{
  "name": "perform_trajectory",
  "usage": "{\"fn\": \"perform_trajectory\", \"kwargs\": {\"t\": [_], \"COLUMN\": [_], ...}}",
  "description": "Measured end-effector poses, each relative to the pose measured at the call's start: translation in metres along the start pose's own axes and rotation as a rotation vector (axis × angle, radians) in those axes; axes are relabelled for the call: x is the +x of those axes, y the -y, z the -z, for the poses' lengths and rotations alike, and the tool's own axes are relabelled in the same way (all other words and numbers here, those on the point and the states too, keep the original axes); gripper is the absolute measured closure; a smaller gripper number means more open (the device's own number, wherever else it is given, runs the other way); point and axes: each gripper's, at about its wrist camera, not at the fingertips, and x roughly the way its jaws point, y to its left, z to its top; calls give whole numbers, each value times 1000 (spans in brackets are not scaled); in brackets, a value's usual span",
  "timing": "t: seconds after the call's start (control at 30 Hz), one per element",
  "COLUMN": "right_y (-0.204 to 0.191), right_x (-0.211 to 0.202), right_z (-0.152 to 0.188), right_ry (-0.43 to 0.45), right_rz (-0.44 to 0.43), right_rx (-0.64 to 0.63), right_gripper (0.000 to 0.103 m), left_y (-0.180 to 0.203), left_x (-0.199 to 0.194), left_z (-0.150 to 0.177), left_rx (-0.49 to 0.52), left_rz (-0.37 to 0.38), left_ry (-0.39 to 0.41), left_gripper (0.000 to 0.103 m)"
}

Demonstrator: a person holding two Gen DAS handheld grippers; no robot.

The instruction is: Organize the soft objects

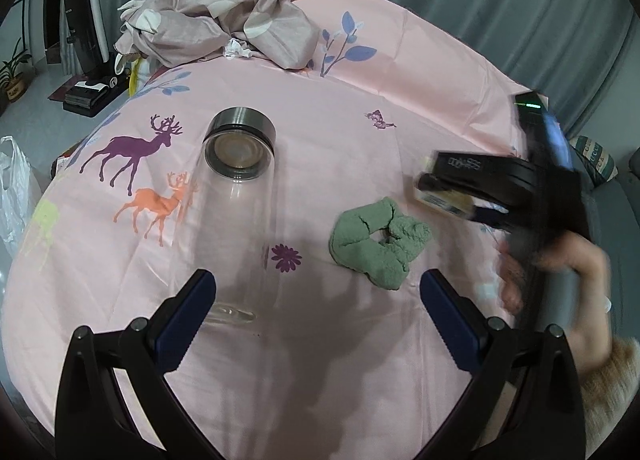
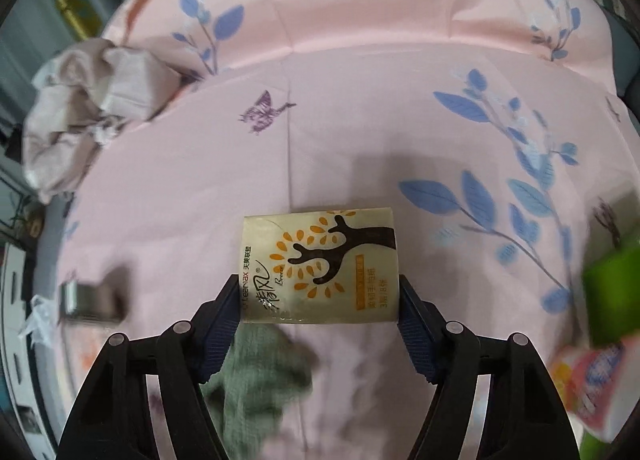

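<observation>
tissue pack (image 2: 320, 268) clamped across its short sides in right gripper (image 2: 320, 302), long axis crosswise, centre of right-wrist frame. green scrunchie (image 1: 380, 246) on pink cloth (image 1: 360, 100), right of centre, just beyond left gripper (image 1: 318, 300), spread wide, empty, nearer.

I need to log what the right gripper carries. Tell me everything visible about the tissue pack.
The tissue pack is a small soft packet in glossy cream-yellow plastic wrap, printed with a dark brown tree, orange leaves and Chinese text beside the letters "Cleanax". The right gripper is shut on it, a blue pad on each short side, holding it flat-face-up above the pink cloth. It looks sealed and slightly squeezed. In the left wrist view it shows only as a blurred edge.
</observation>
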Motion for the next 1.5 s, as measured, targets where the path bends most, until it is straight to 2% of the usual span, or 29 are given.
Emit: {"fn": "perform_trajectory", "kwargs": {"t": [0.17,0.37,0.43,0.5,0.57,0.63,0.8,0.9,0.97,1.03,1.13,1.27,1.33,1.4,1.5], "right_y": [1,18,20,21,25,32,50,66,68,69,74,73,68,65,64], "right_x": [-45,-59,-57,-52,-50,-52,-67,-73,-74,-71,-63,-56,-50,-43,-38], "right_z": [46,102,118,126,129,128,126,122,120,119,117,118,119,120,121], "right_ry": [-1,-85,-98,-105,-102,-102,-50,-18,-11,-10,-55,-65,-83,-101,-110], "right_rz": [-43,-129,-80,-46,-58,-71,-99,-155,-155,-153,-197,-244,-259,-256,-230], "right_rx": [-97,-72,-98,-115,-115,-103,-54,26,26,24,52,65,46,35,23], "right_gripper": [29,29,28,27,24,17,16,17,19,27,37,40,43,48,51], "left_y": [-1,6,8,11,14,17,26,37,43,51,60,70,74,75,78], "left_x": [0,3,3,3,3,4,10,14,18,24,32,41,45,49,48], "left_z": [1,6,7,9,11,13,19,25,30,36,44,54,57,60,62], "left_rx": [-5,20,29,39,49,55,56,62,58,67,82,108,120,118,131], "left_rz": [-17,-28,-25,-25,-21,-9,58,130,187,224,243,266,277,296,293], "left_ry": [-2,-11,-18,-19,-21,-29,-74,-115,-155,-199,-246,-294,-312,-328,-312], "left_gripper": [2,2,2,2,2,2,3,11,17,30,44,58,71,77,77]}}
